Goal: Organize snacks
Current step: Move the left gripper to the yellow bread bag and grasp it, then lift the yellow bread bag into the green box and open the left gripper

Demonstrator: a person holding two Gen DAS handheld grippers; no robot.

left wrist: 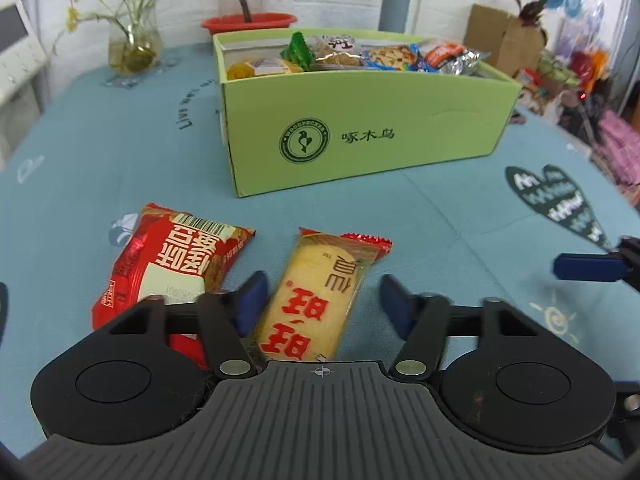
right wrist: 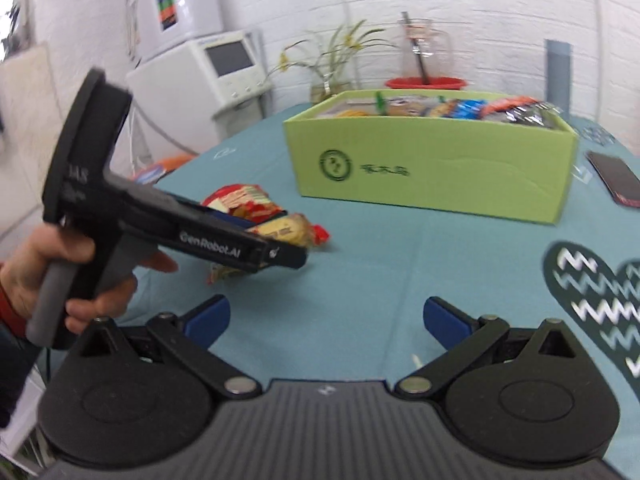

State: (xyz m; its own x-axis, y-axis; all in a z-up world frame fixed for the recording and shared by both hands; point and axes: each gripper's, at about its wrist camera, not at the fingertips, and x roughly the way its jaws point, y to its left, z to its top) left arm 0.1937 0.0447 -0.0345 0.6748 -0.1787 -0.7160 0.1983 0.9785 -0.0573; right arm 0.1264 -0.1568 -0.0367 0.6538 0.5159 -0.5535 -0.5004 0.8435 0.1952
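Observation:
A yellow snack packet (left wrist: 320, 292) with red lettering lies on the blue tablecloth between the open fingers of my left gripper (left wrist: 322, 300); the left pad (left wrist: 252, 300) is close to its edge. A red snack packet (left wrist: 172, 264) lies just to its left. The green snack box (left wrist: 360, 132) holding several packets stands behind them. In the right wrist view my right gripper (right wrist: 326, 320) is open and empty above bare cloth, with the left gripper (right wrist: 280, 246) over both packets (right wrist: 296, 228) and the green box (right wrist: 432, 168) beyond.
A glass vase with a plant (left wrist: 132, 48), a red bowl (left wrist: 250, 24) and a grey cylinder (left wrist: 396, 2) stand behind the box. A dark phone (right wrist: 616, 178) lies right of the box. A heart print (left wrist: 560, 200) marks the cloth on the right.

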